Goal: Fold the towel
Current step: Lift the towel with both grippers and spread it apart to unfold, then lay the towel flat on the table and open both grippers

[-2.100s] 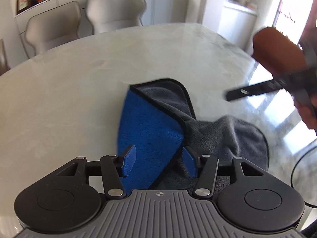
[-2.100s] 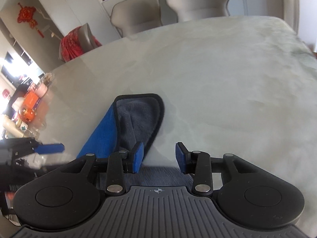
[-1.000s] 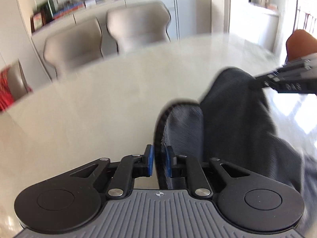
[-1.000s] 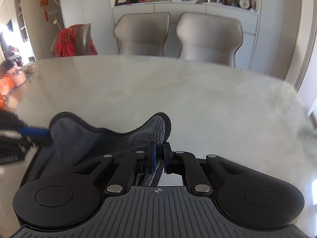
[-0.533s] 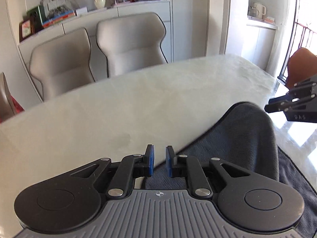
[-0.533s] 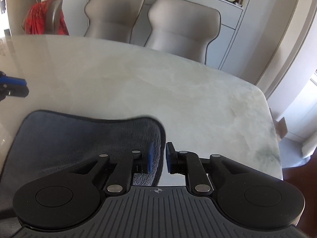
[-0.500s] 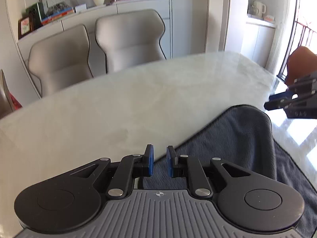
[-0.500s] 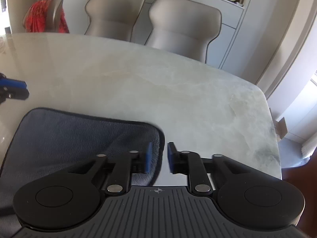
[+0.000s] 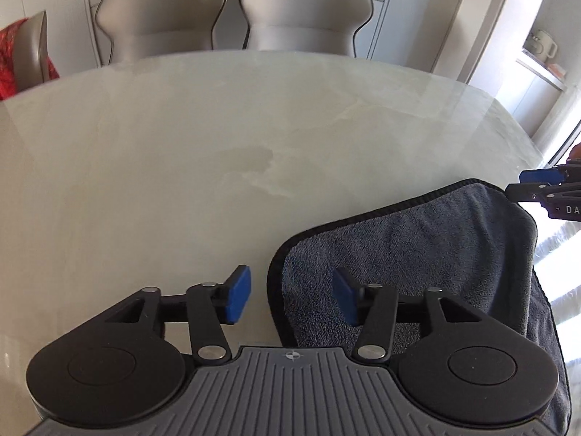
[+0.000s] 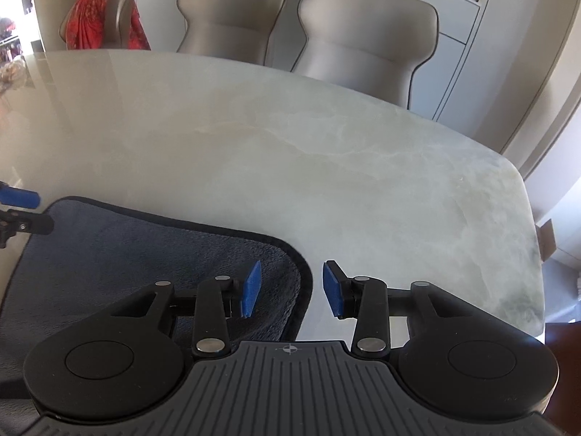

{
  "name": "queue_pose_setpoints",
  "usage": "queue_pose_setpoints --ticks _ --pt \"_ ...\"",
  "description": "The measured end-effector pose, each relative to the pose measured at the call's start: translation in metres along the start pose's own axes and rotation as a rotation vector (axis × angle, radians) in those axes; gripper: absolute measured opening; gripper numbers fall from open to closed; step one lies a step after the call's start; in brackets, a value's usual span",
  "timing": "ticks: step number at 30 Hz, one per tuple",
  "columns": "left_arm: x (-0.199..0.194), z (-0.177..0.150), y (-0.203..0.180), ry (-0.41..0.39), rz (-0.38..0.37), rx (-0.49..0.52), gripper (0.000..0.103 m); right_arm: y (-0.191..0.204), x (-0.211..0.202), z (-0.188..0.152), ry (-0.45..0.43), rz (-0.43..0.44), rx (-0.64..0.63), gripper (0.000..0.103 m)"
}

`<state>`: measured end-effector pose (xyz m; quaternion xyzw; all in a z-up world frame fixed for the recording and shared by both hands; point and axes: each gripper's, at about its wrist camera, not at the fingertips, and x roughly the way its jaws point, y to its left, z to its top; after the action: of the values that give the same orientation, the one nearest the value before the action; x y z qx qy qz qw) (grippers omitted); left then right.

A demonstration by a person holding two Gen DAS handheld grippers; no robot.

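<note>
A grey towel (image 9: 428,239) with black trim lies flat on the pale marble table (image 9: 218,138); it also shows in the right wrist view (image 10: 127,247). My left gripper (image 9: 292,299) is open and empty, straddling the towel's far left corner. My right gripper (image 10: 292,289) is open and empty, straddling the towel's far right corner. The right gripper's fingertips (image 9: 537,176) show at the right edge of the left wrist view, and the left gripper's fingertips (image 10: 21,198) show at the left edge of the right wrist view.
Two beige chairs (image 9: 232,11) stand at the table's far side, seen also in the right wrist view (image 10: 308,25). A chair with red cloth (image 10: 105,18) stands at the far left. The table's right edge (image 10: 530,218) is near the right gripper.
Both grippers had closed on the towel's corners, lifted and spread it out. Now both have opened and let the corners go; the towel lies flat.
</note>
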<state>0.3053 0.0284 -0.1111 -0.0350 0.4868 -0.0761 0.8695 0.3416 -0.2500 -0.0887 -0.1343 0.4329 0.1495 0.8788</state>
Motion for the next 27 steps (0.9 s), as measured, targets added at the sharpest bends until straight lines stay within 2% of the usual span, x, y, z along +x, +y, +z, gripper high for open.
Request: queue_pose_setpoints --ticks 4,9,11,12,14,15,16,17,21,25,27 --pt "0.009 0.004 -0.003 0.02 0.013 -0.004 0.072 -0.005 0.013 0.003 0.025 0.012 0.028 0.039" --pt "0.014 0.001 -0.022 0.019 0.089 0.07 0.071 -0.004 0.021 0.002 0.043 0.029 0.035 0.04" --pt "0.013 -0.001 -0.026 0.001 0.081 0.084 0.055 -0.003 0.024 0.001 0.059 0.035 0.029 0.041" --pt "0.012 0.0 -0.027 -0.002 0.075 0.087 0.052 -0.003 0.025 0.0 0.064 0.037 0.027 0.041" --pt "0.012 0.002 -0.029 -0.002 0.056 0.095 0.032 -0.002 0.026 -0.001 0.062 0.035 0.018 0.043" --pt "0.012 0.002 -0.031 -0.001 0.045 0.1 0.026 -0.002 0.027 -0.001 0.06 0.036 0.018 0.044" --pt "0.011 0.003 -0.032 0.002 0.031 0.102 0.013 -0.004 0.027 -0.001 0.059 0.037 0.022 0.046" --pt "0.011 0.004 -0.032 0.006 0.016 0.099 0.007 -0.005 0.028 0.0 0.06 0.039 0.031 0.048" --pt "0.012 0.006 -0.03 0.007 -0.008 0.075 0.006 -0.01 0.029 0.0 0.063 0.05 0.063 0.052" --pt "0.011 0.008 -0.02 0.011 -0.056 0.017 0.006 -0.013 0.031 -0.001 0.049 0.106 0.086 0.052" --pt "0.011 0.009 -0.015 0.013 -0.077 -0.014 0.005 -0.012 0.031 -0.001 0.035 0.141 0.072 0.042"
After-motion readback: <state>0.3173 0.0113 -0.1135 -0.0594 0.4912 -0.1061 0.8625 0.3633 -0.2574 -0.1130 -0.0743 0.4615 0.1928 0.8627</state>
